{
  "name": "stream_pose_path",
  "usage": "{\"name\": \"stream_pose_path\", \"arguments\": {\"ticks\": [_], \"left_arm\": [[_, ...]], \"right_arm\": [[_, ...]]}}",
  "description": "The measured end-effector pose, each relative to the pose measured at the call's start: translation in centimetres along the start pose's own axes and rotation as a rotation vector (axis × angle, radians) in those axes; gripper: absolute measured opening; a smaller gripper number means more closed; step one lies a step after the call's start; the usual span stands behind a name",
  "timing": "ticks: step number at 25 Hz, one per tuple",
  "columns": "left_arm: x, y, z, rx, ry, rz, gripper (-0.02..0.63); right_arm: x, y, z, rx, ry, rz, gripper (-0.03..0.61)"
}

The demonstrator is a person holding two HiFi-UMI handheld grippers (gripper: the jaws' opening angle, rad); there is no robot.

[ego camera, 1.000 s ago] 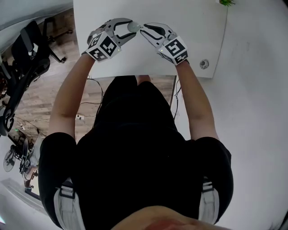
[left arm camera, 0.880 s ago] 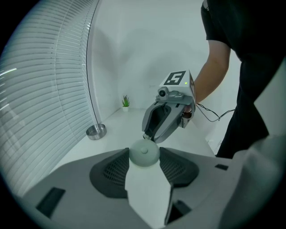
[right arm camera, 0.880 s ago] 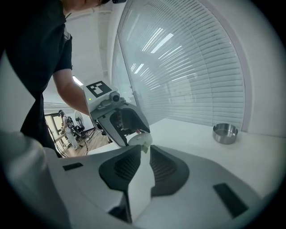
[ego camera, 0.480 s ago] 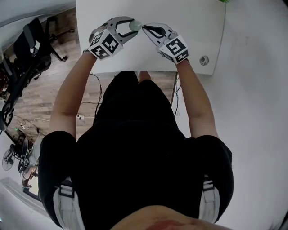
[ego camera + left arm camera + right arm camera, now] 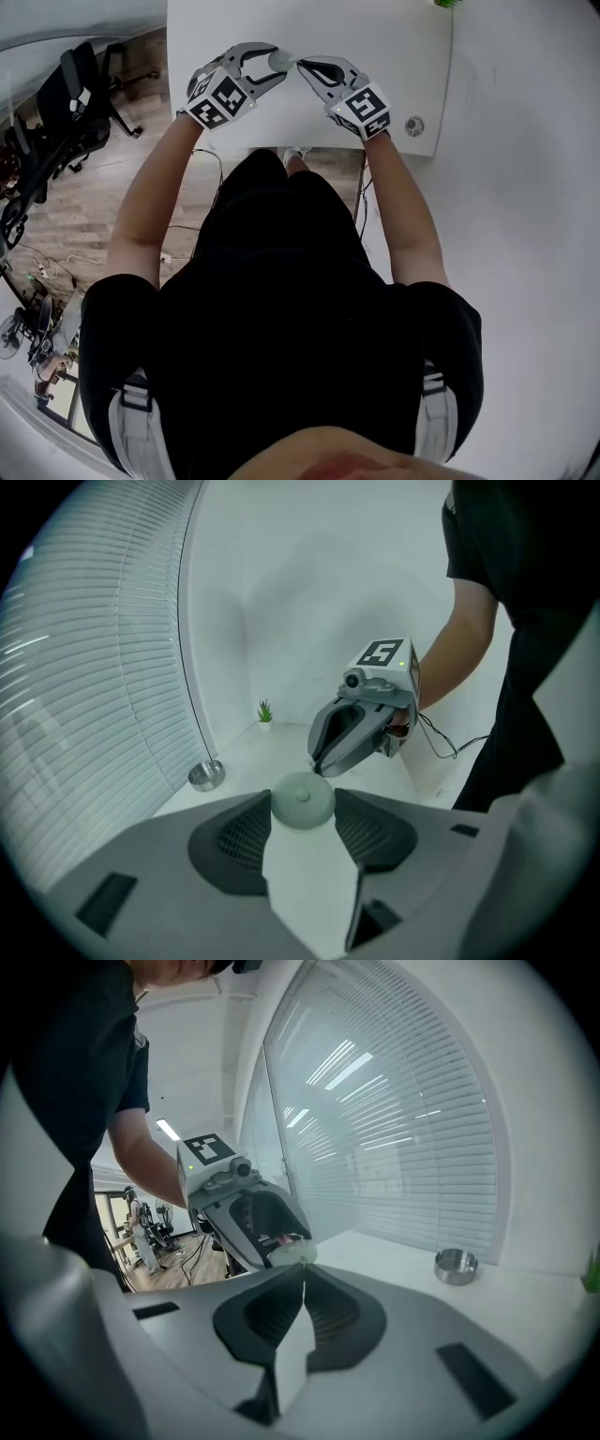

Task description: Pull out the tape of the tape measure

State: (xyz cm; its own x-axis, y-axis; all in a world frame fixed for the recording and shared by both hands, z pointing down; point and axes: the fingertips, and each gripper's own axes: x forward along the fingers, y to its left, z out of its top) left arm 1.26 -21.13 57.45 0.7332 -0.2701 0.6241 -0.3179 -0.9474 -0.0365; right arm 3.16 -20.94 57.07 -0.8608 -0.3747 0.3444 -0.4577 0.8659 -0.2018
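Note:
A round pale-green tape measure (image 5: 281,58) (image 5: 302,801) (image 5: 292,1253) hangs over the white table (image 5: 375,37), and my left gripper (image 5: 277,62) (image 5: 302,810) is shut on its case from both sides. My right gripper (image 5: 298,64) (image 5: 302,1271) faces it from the right with its jaws shut. Its tips (image 5: 319,769) pinch at the case's rim, where the tape's end sits. The end tab itself is hidden between the pads. No length of tape shows between the grippers.
A small steel dish (image 5: 206,775) (image 5: 456,1266) (image 5: 413,125) stands near the table's right edge. A tiny potted plant (image 5: 265,712) is in the far corner. Window blinds (image 5: 394,1110) rise behind the table. Office chairs (image 5: 56,112) and cables lie on the floor to the left.
Both grippers have risen together with the tape measure, staying tip to tip. The right gripper's jaws have closed at the case's rim.

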Motion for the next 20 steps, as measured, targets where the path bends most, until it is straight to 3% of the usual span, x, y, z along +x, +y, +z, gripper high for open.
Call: {"name": "stream_pose_path", "arguments": {"ticks": [11,20], "left_arm": [[-3.1,-2.9,1.3,-0.007,0.025,0.052,0.224],[-4.7,-2.7,1.2,-0.009,0.050,0.091,0.224]], "right_arm": [[-4.0,2.1,1.2,-0.032,-0.009,-0.004,0.008],[-5.9,1.7,2.0,-0.049,-0.013,-0.016,0.008]]}}
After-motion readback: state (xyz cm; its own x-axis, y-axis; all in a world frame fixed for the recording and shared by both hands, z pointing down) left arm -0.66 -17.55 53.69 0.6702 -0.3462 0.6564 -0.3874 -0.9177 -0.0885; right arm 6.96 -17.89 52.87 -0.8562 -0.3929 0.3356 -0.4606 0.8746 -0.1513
